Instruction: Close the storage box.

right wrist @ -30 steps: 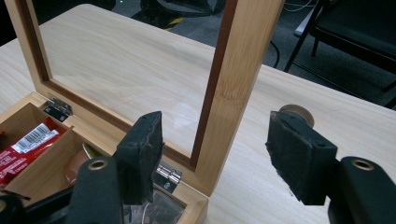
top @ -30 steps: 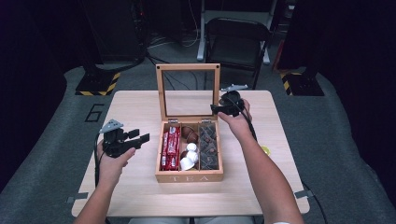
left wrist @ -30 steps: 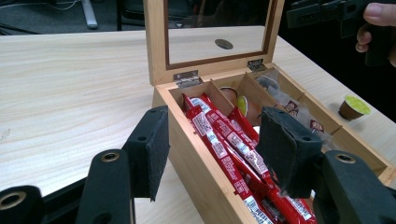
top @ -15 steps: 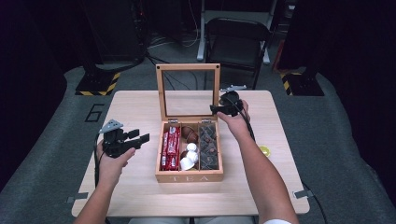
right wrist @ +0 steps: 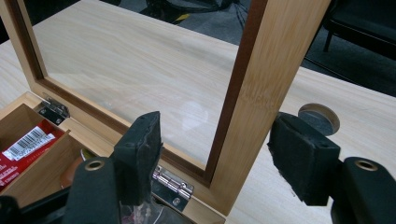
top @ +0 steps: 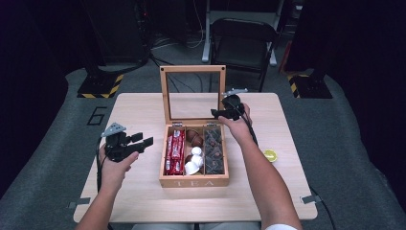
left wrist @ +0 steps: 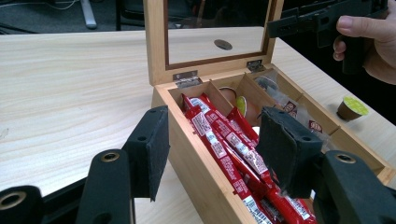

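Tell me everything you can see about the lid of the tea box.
The lid is a light wooden frame around a clear pane, joined to the tea box by two small metal hinges. It stands open, roughly upright, at the box's far edge. The right gripper straddles its right rail with a visible gap at each pad, so nothing is clamped.

I see a pale square wooden table carrying an open wooden tea box at its middle, and a small brown, green-lidded capsule well apart on the right.
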